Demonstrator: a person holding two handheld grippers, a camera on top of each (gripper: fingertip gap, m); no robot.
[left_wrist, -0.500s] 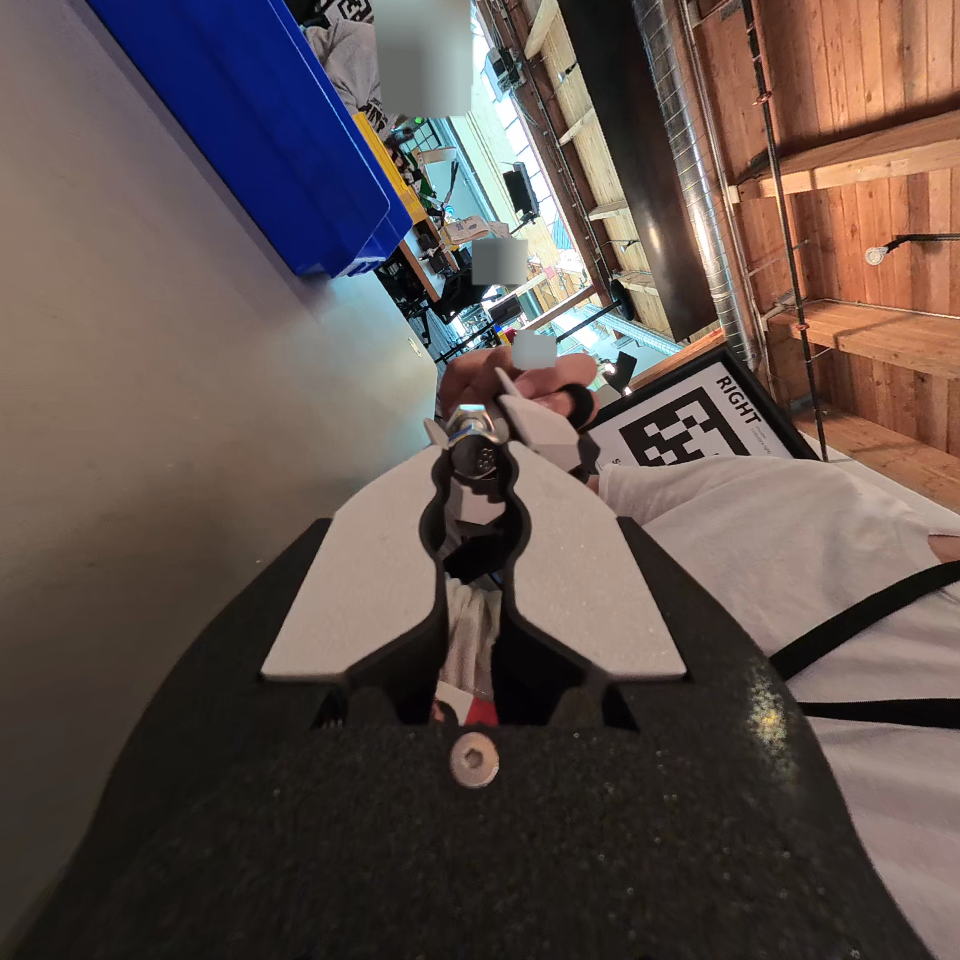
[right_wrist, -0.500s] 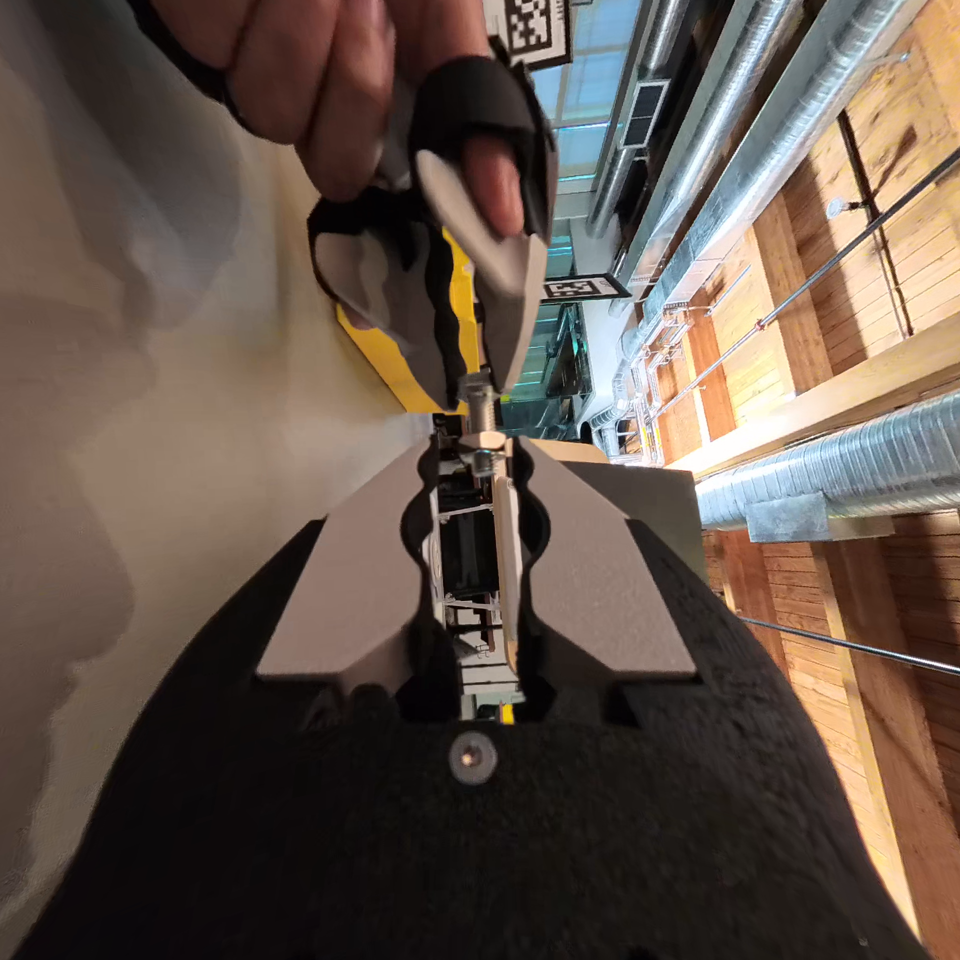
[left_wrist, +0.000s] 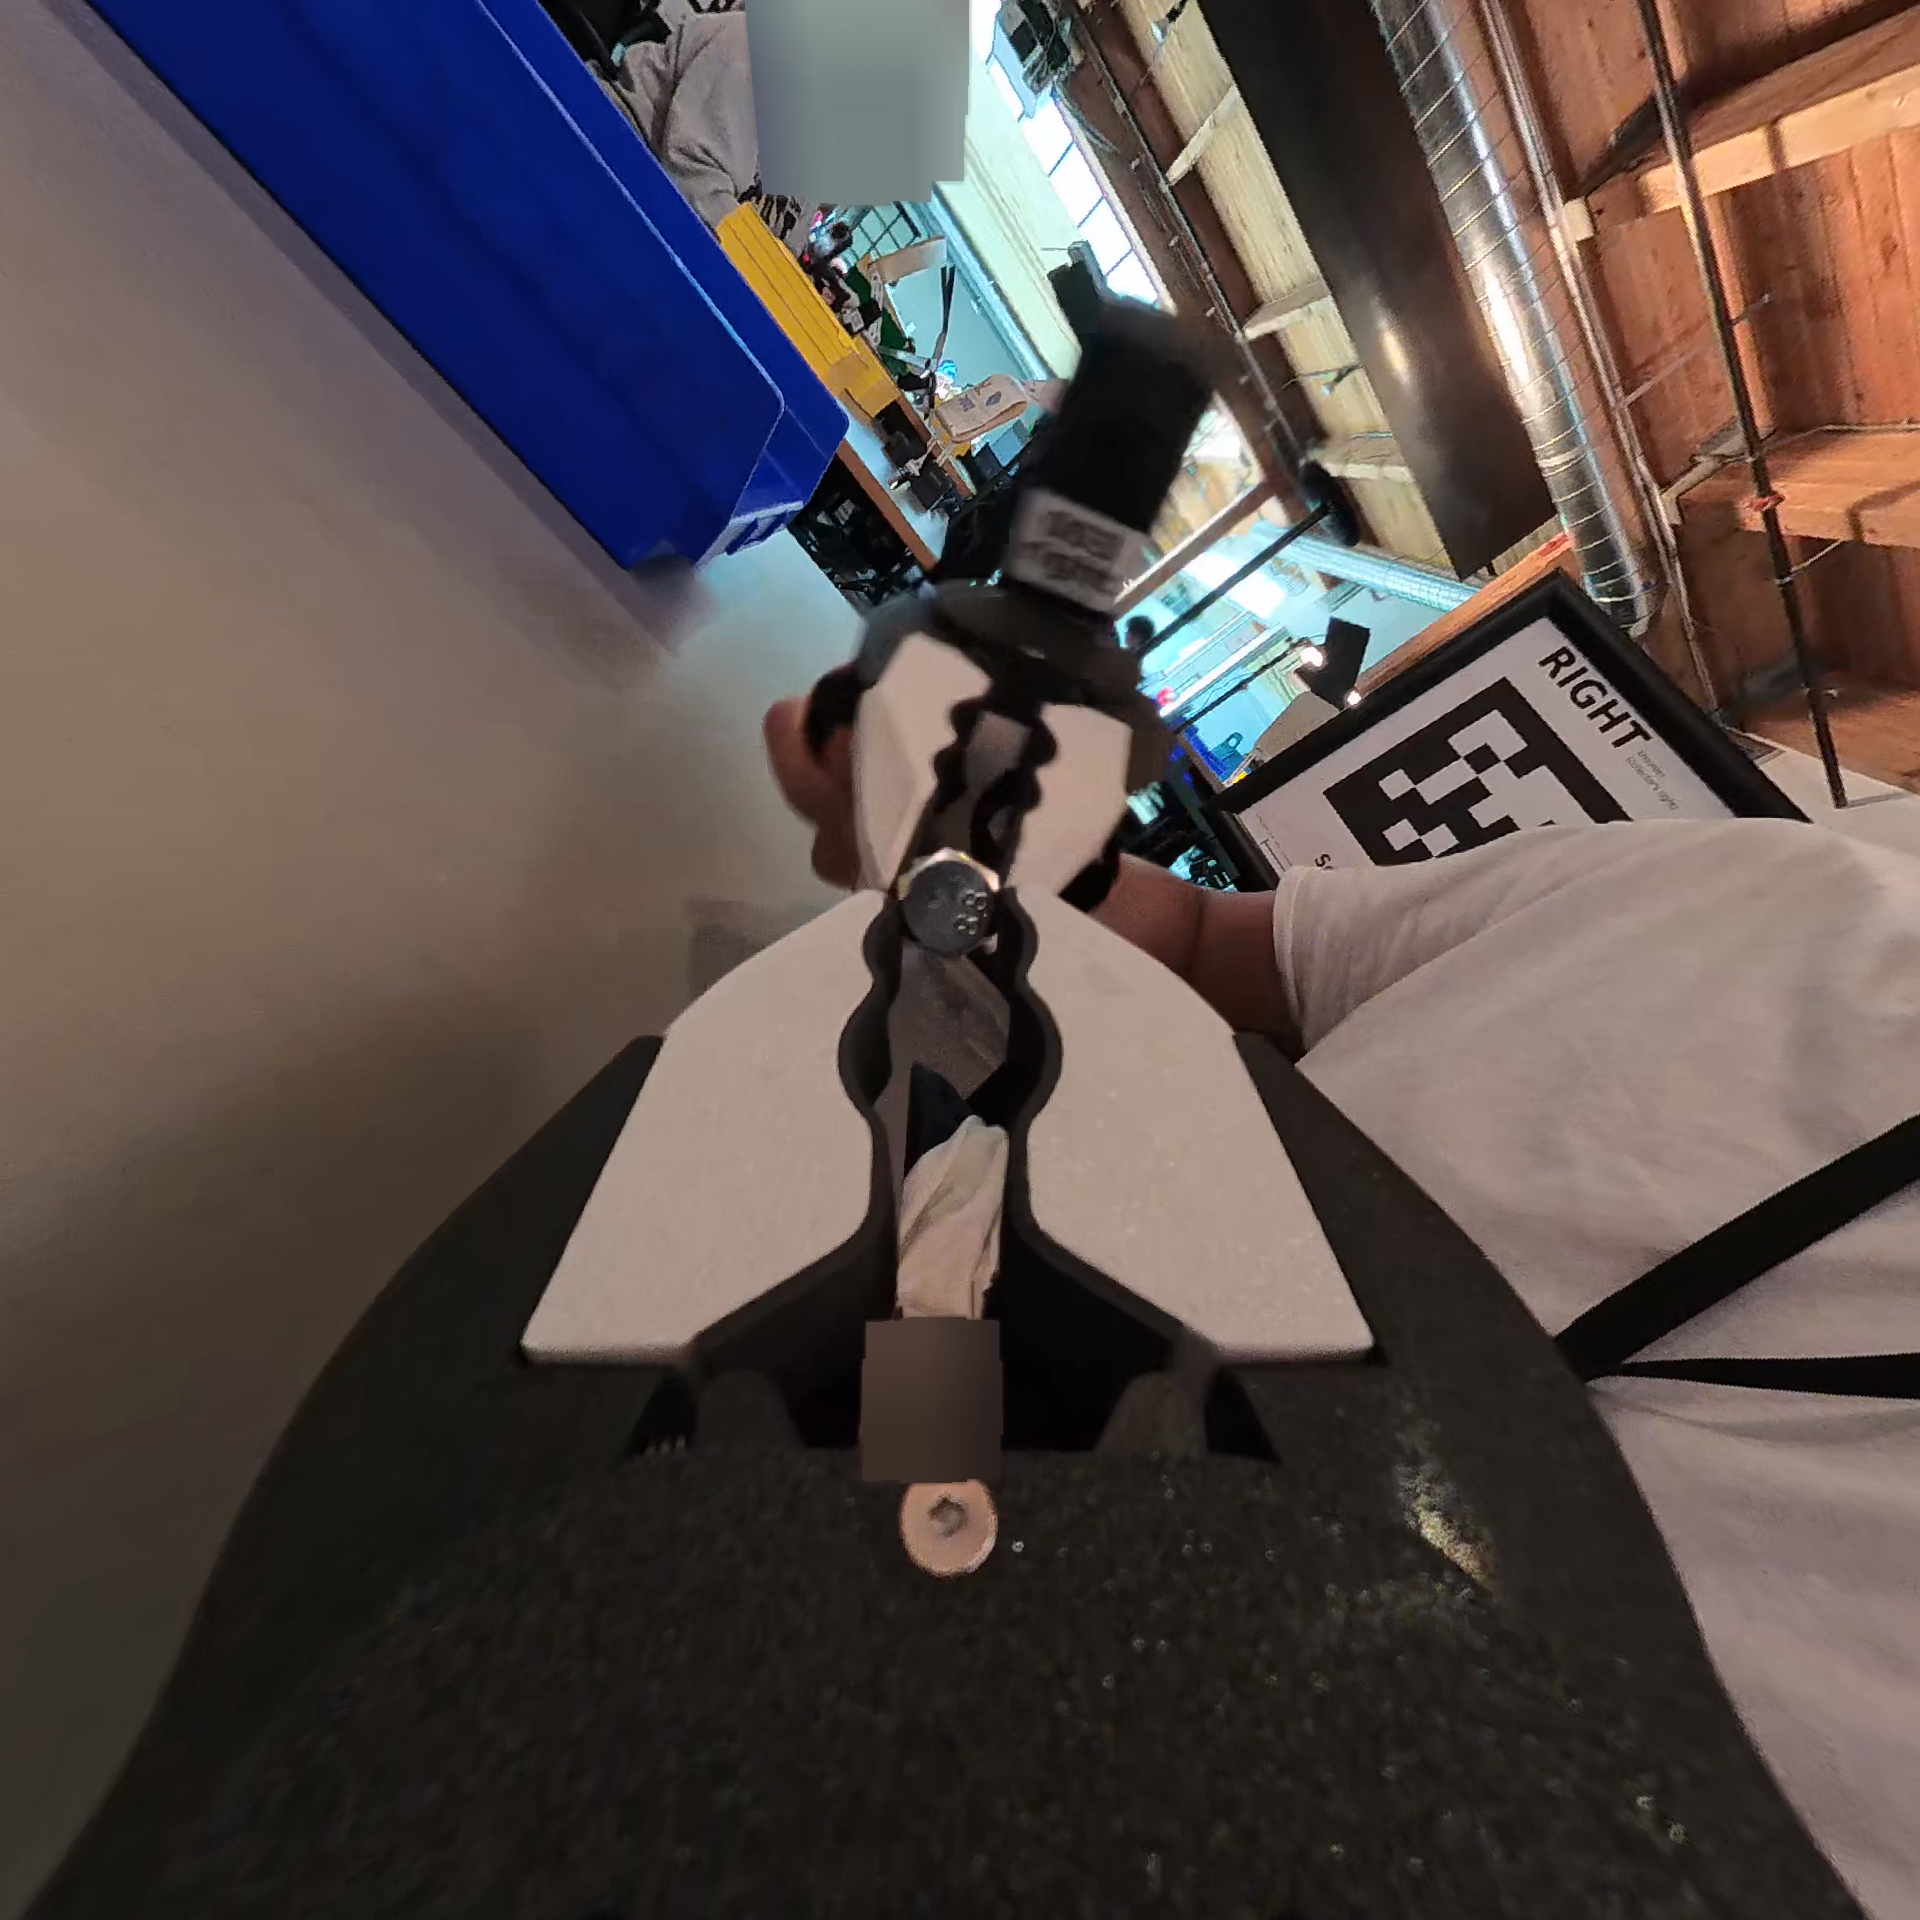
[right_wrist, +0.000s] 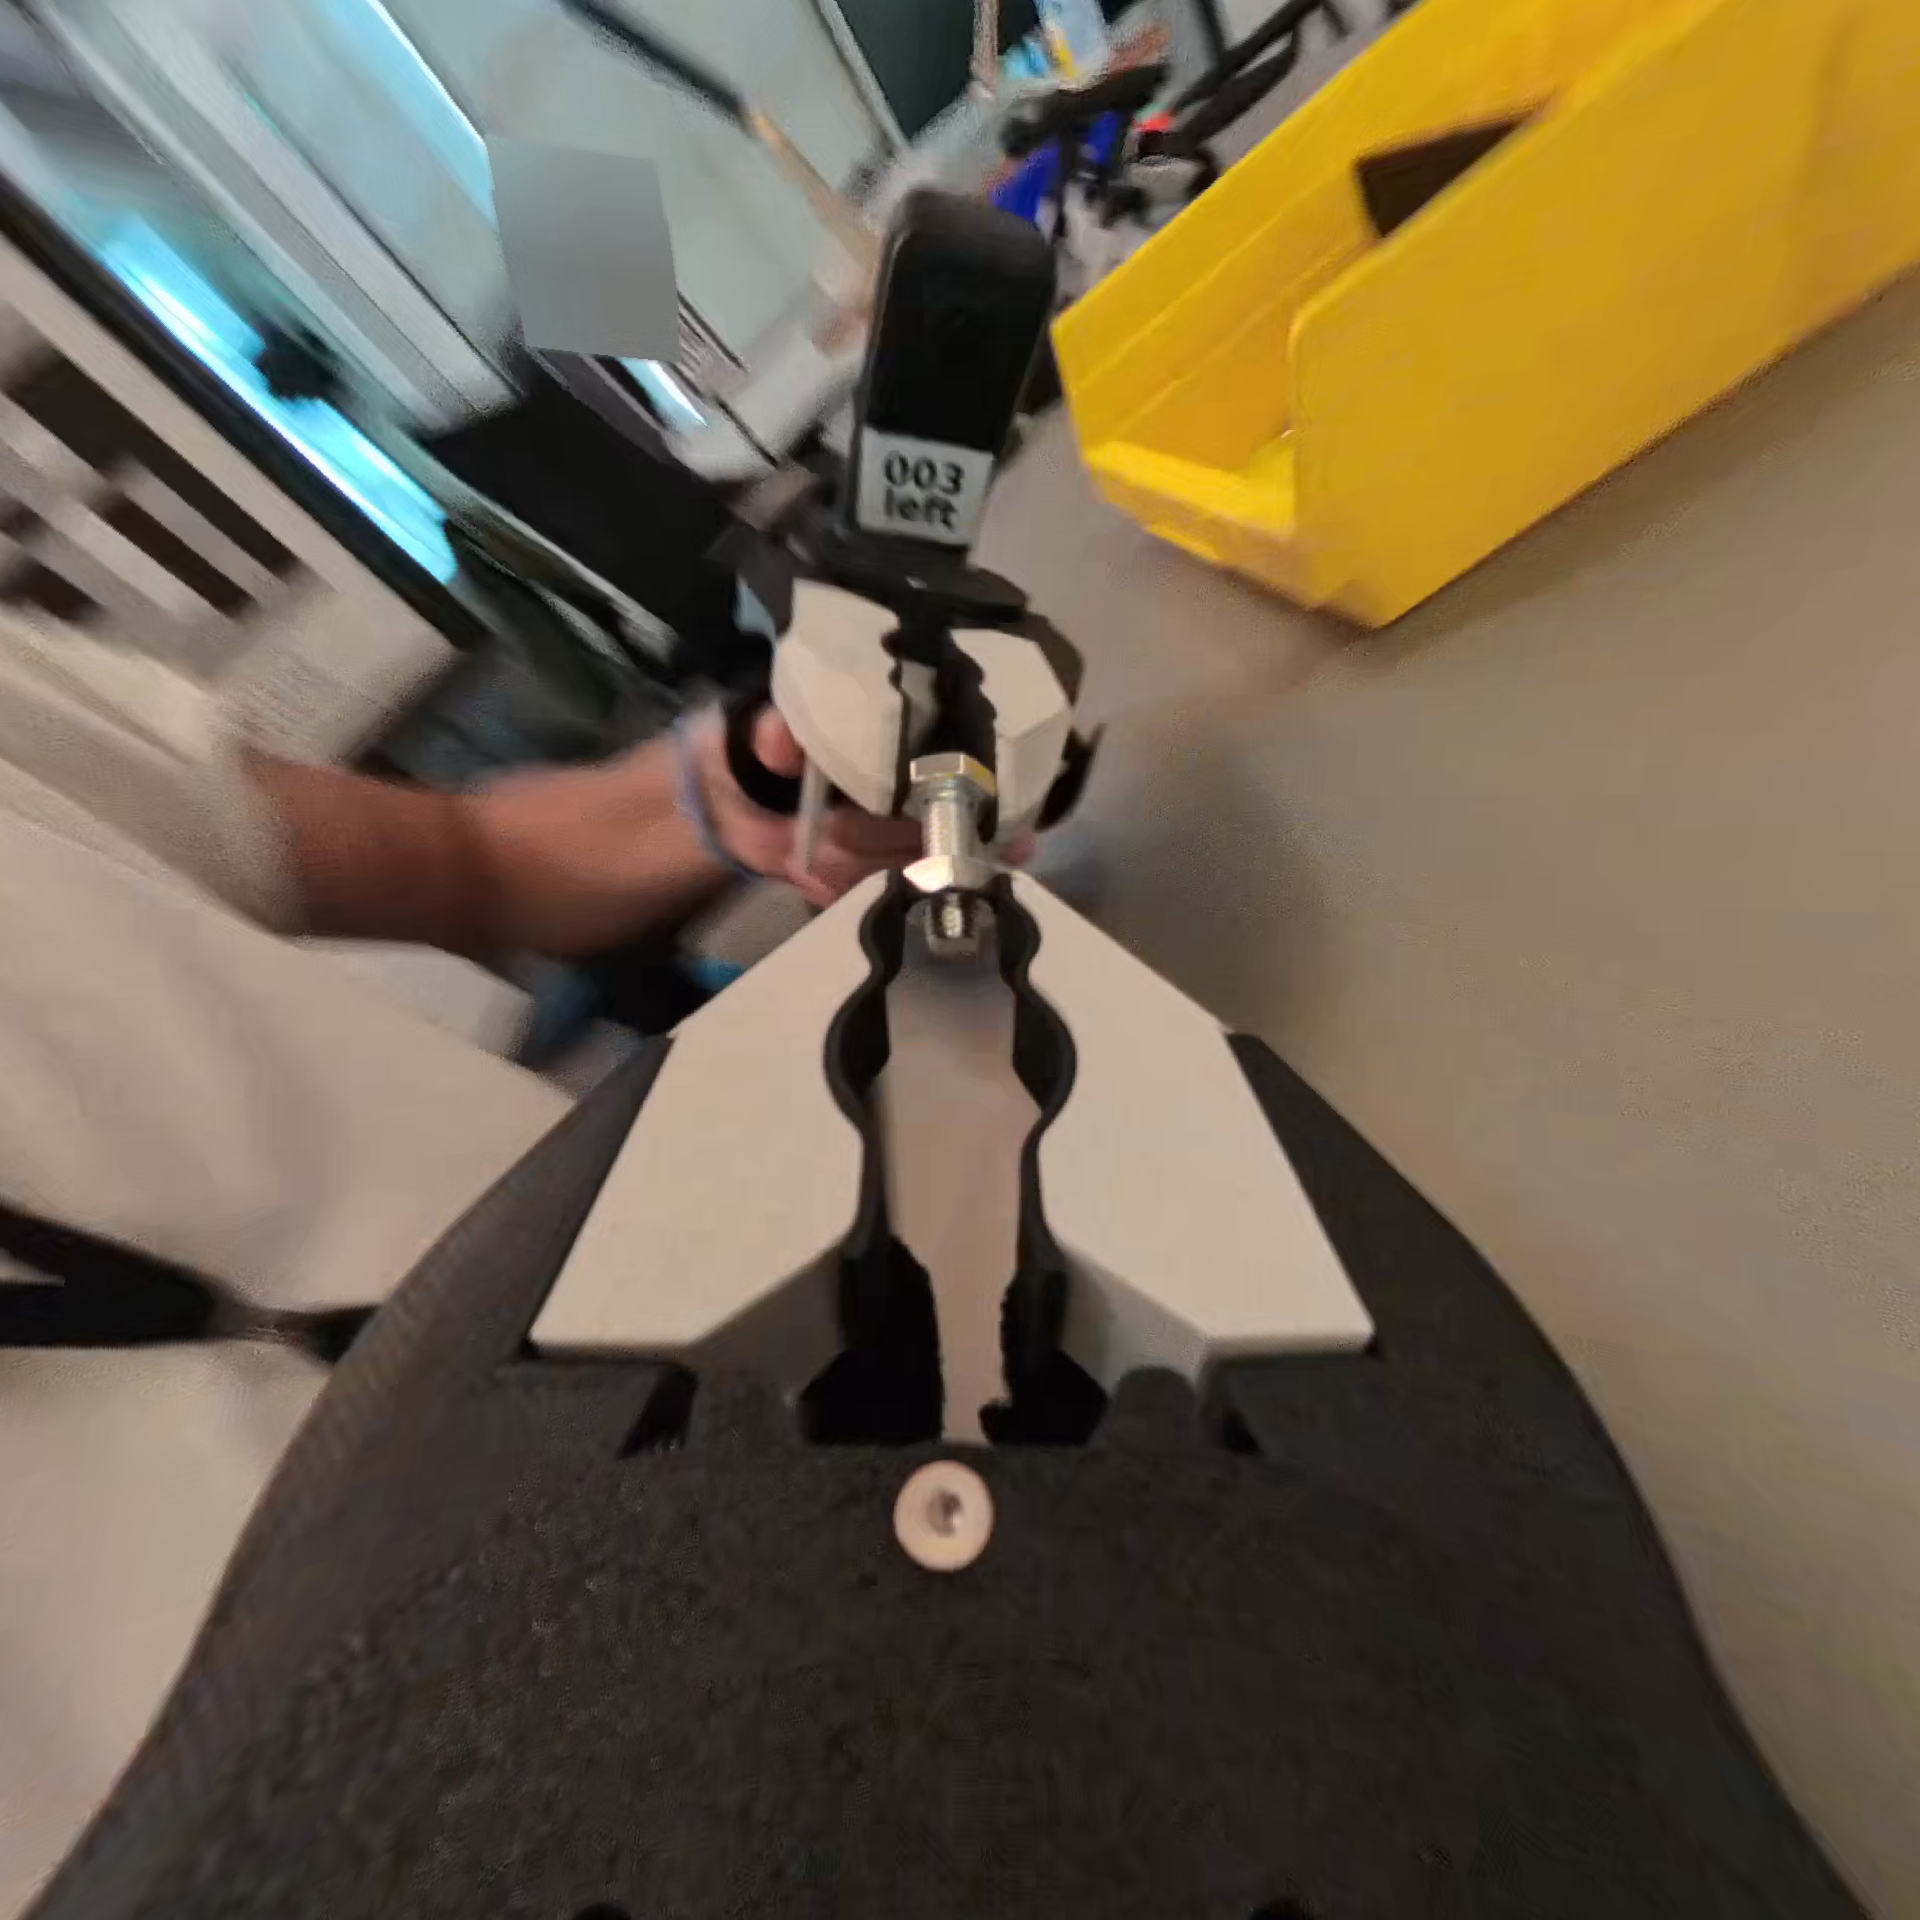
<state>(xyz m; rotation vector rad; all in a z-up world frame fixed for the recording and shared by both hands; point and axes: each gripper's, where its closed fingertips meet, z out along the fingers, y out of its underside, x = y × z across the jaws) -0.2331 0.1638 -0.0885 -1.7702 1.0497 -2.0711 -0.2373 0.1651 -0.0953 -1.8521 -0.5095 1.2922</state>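
Right wrist view: my right hand-held gripper (right_wrist: 943, 902) clamps the nut (right_wrist: 943, 871); my left hand-held gripper (left_wrist: 943, 902) clamps the bolt (right_wrist: 943, 808) head. Yellow bin (right_wrist: 1538, 343) beyond the bolt, contents hidden.

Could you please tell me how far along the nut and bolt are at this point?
Done: the nut sits on the bolt, whose threaded tip pokes out past it.
In hand: the left gripper has its jaws shut on the bolt's hex head, and the right gripper has its jaws shut on the nut.
Left: bare thread shows between nut and head, so the nut is not yet run up to the head.
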